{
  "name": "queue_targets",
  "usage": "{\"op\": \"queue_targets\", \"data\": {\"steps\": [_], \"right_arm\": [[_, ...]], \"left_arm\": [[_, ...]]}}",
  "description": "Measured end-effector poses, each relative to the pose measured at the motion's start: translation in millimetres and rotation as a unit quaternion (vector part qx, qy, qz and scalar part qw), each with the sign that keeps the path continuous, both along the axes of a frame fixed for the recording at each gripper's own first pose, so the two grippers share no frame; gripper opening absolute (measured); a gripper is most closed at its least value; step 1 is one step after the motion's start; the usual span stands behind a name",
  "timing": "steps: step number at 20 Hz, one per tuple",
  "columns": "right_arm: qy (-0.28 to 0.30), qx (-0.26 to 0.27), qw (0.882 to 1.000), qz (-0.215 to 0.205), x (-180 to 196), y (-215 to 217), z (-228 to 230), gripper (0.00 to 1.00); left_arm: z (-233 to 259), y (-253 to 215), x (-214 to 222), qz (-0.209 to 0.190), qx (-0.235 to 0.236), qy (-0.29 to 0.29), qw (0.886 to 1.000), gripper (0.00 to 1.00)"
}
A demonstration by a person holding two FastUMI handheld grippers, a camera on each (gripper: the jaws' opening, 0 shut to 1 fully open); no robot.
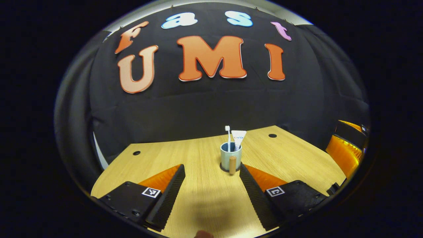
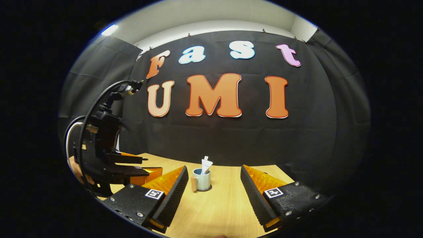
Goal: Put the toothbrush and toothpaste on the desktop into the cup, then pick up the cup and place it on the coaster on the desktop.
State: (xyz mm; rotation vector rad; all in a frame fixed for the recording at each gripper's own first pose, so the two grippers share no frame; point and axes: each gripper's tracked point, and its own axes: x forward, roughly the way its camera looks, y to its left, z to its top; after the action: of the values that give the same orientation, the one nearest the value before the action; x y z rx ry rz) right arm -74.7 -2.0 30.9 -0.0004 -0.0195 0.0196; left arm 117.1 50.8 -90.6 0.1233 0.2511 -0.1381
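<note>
On the wooden table [image 1: 205,198], a cup [image 1: 230,156] is seen standing upright on a dark coaster [image 1: 226,168], with a toothbrush [image 1: 228,137] and a toothpaste tube [image 1: 238,138] held upright inside it. In the left gripper view, the left gripper [image 1: 212,172] is held spread wide, empty, with the cup just ahead between its fingers, untouched. In the right gripper view, the right gripper [image 2: 214,175] is likewise spread and empty, the cup lying farther ahead, nearer its left finger.
</note>
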Motion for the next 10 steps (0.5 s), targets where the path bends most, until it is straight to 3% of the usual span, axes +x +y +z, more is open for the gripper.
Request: {"op": "queue_targets", "data": {"steps": [10], "right_arm": [[-0.031,0.002,0.999,-0.008,-29.3,13.7,19.1,0.95]], "left_arm": [[31.2,33.2,-38.0,0.043,0.022,-0.089,0.995,0.99]]}}
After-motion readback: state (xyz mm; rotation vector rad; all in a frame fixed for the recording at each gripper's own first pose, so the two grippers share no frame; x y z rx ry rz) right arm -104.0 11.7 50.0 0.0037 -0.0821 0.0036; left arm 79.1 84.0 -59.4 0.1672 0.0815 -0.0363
